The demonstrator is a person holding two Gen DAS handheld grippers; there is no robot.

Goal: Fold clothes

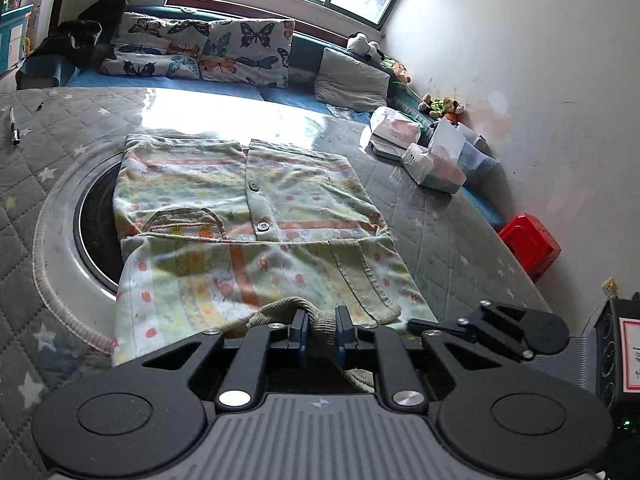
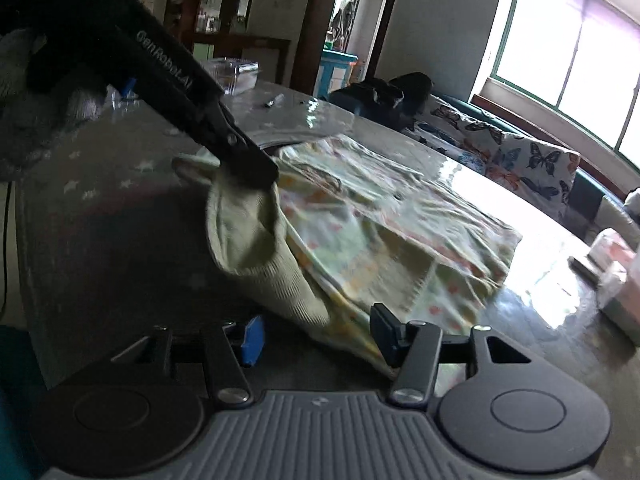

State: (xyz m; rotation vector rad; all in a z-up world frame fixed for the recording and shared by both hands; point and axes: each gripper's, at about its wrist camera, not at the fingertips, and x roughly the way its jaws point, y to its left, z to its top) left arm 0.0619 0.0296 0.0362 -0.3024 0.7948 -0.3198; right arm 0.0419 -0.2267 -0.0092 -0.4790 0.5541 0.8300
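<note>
A small patterned green and orange garment (image 1: 256, 216) with buttons lies partly folded on a grey quilted table (image 1: 48, 160). My left gripper (image 1: 322, 330) is shut on the garment's ribbed green cuff (image 1: 320, 326) at its near edge. In the right wrist view the left gripper (image 2: 256, 168) holds that ribbed cuff (image 2: 256, 248) lifted off the table. My right gripper (image 2: 316, 338) is open, its fingers either side of the garment's near edge (image 2: 360, 332). The garment (image 2: 380, 232) spreads away toward the window.
A round glass turntable (image 1: 96, 216) shows under the garment. A pen (image 1: 14, 128) lies at the left. Tissue packs and boxes (image 1: 424, 156) sit at the right edge, a red stool (image 1: 528, 244) beyond. Butterfly cushions (image 1: 208, 52) line a bench behind.
</note>
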